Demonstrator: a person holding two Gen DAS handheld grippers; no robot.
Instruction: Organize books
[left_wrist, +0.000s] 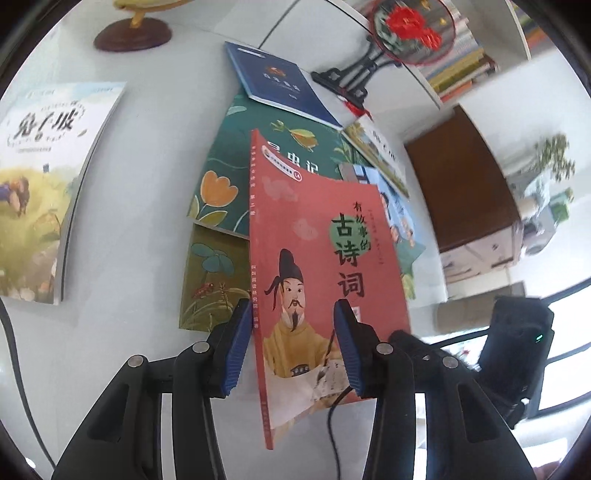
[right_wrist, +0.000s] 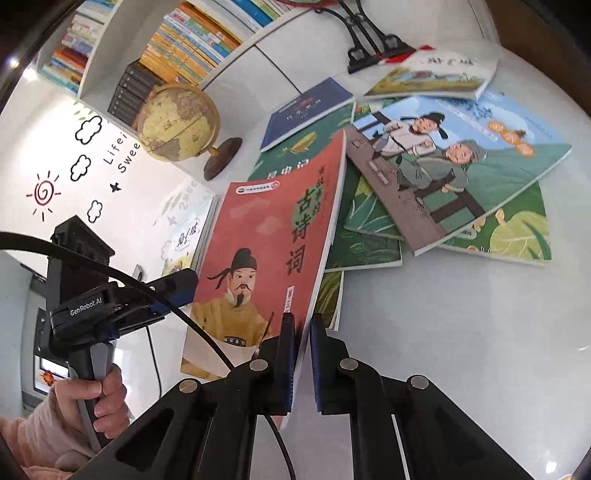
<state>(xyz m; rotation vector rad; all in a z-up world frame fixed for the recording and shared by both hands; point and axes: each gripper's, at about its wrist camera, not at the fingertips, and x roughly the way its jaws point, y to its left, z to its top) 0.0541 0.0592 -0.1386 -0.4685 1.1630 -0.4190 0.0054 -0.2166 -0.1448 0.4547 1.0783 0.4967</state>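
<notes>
Your right gripper (right_wrist: 303, 354) pinches the red book (right_wrist: 266, 258) by its edge; your left gripper (left_wrist: 291, 347) gapes wide, its spine seemingly against one finger.

The red poetry book (left_wrist: 325, 266) covers most of the green insect book (left_wrist: 236, 173) and the frog-cover book (left_wrist: 210, 277) beneath it. In the left wrist view the globe (left_wrist: 136, 29) is cut off at the top edge, only its base showing, and the potted plant (left_wrist: 550, 166) is a blur. The shelf's book spines (right_wrist: 192, 44) are too small to read.
</notes>
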